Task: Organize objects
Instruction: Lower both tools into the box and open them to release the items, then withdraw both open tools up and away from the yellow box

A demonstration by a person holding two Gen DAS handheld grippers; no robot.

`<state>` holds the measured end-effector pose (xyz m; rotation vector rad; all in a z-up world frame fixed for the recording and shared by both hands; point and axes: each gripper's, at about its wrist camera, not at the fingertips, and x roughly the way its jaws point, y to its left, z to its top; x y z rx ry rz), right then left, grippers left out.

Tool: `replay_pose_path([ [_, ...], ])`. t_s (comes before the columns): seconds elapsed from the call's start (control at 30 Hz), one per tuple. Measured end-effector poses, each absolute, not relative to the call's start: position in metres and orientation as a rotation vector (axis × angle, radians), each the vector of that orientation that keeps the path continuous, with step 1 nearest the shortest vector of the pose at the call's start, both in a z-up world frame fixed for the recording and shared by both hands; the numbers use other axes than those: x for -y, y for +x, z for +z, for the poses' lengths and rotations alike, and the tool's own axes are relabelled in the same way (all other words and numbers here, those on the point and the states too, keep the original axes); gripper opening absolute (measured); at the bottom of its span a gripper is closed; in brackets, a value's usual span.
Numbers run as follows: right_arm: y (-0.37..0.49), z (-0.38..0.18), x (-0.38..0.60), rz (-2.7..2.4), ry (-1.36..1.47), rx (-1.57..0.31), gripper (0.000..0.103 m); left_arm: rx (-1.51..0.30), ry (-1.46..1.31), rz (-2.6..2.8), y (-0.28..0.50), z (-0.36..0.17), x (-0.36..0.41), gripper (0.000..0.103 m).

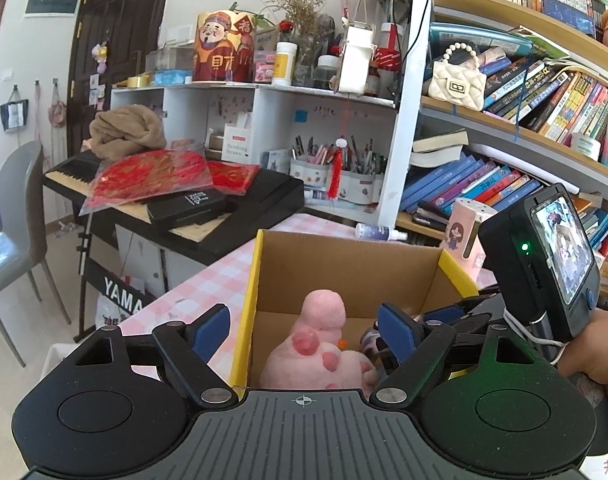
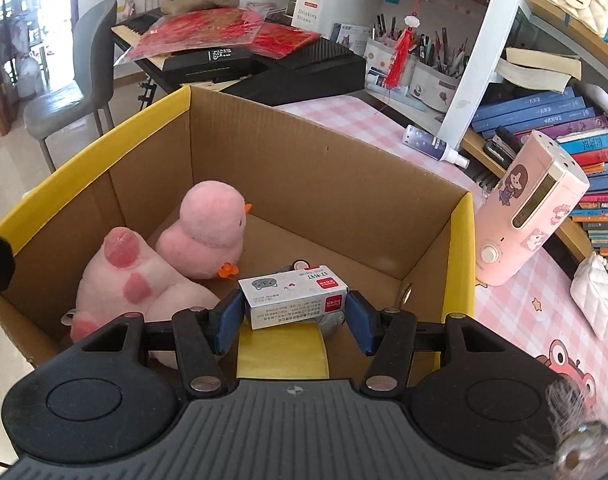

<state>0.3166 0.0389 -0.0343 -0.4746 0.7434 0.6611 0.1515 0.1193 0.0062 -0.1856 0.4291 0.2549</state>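
White box (image 2: pixel 294 300) between right tool (image 2: pixel 294 322) pads

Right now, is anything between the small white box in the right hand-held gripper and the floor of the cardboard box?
Partly: a grey item lies under the small white box. The cardboard box floor beyond looks bare.

place: home study | signs — bookshelves (image 1: pixel 543 92), keyboard piano (image 2: pixel 264 60), pen pots (image 1: pixel 335 176)

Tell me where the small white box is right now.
In the right wrist view, the small white box is clamped in the right claw over the cardboard box, just right of the pink duck plush.
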Motion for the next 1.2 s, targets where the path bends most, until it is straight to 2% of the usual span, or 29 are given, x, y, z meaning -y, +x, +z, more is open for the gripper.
replay_pose_path([
  [0.13,0.312,-0.033,-0.036,0.67,-0.476,-0.723,0.055,-0.416,-0.193,0.25,0.145,0.01,-0.119,0.084],
  [0.2,0.31,-0.028,-0.033,0.652,-0.446,-0.709,0.059,-0.408,-0.194,0.248,0.141,0.011,-0.119,0.088],
  [0.57,0.253,0.027,0.006,0.505,-0.302,-0.521,0.07,-0.371,-0.203,0.226,0.125,0.025,-0.124,0.096],
  [0.73,0.217,0.038,0.027,0.387,-0.232,-0.495,0.079,-0.379,-0.2,0.188,0.11,0.026,-0.116,0.1],
  [0.83,0.192,0.039,0.04,0.322,-0.2,-0.501,0.08,-0.388,-0.191,0.163,0.097,0.026,-0.111,0.101],
  [1.2,0.089,0.008,0.074,0.053,-0.071,-0.583,0.1,-0.521,-0.121,0.077,0.05,0.006,-0.082,0.103],
])
